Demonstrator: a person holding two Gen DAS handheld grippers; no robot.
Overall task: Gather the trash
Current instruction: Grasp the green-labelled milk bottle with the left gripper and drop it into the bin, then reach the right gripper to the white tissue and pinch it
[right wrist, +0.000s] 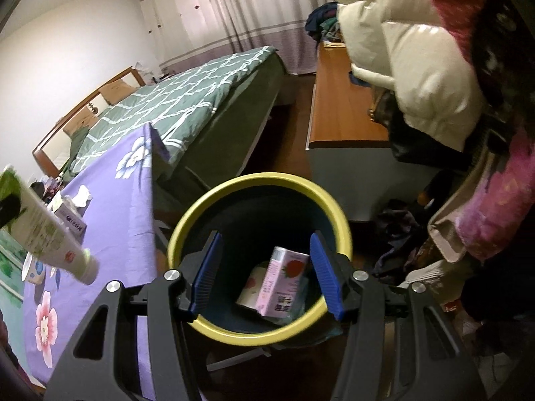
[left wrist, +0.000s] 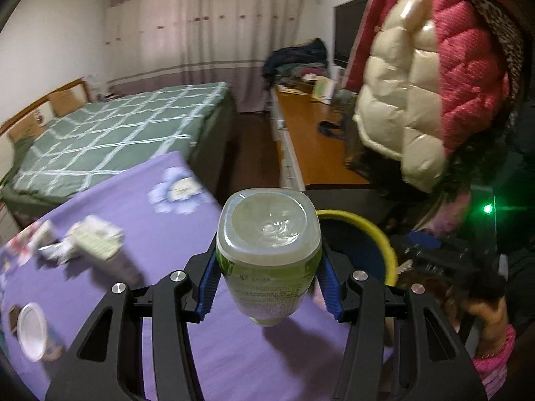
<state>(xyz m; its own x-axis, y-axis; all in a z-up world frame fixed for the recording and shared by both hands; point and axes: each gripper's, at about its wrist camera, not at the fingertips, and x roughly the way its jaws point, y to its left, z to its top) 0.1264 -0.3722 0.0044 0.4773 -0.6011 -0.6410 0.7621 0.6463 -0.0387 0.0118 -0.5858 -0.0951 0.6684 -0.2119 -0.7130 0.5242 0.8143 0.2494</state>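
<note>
My left gripper [left wrist: 267,277] is shut on a clear plastic bottle with a green label [left wrist: 267,254], held upside down over the purple tablecloth [left wrist: 140,200], close to the yellow-rimmed bin [left wrist: 367,227]. The bottle also shows at the left of the right wrist view [right wrist: 43,230]. My right gripper [right wrist: 265,274] is open and empty above the bin [right wrist: 207,200]. A pink strawberry milk carton [right wrist: 281,277] and other trash lie inside the bin. A crumpled carton [left wrist: 93,240] and a white cup [left wrist: 31,330] lie on the table.
A tissue box [right wrist: 70,217] and a small cup [right wrist: 33,270] sit on the purple cloth. A green bed [left wrist: 110,133] stands behind the table. A wooden cabinet [left wrist: 314,140] runs along the right. Hanging coats [left wrist: 418,83] crowd the right side.
</note>
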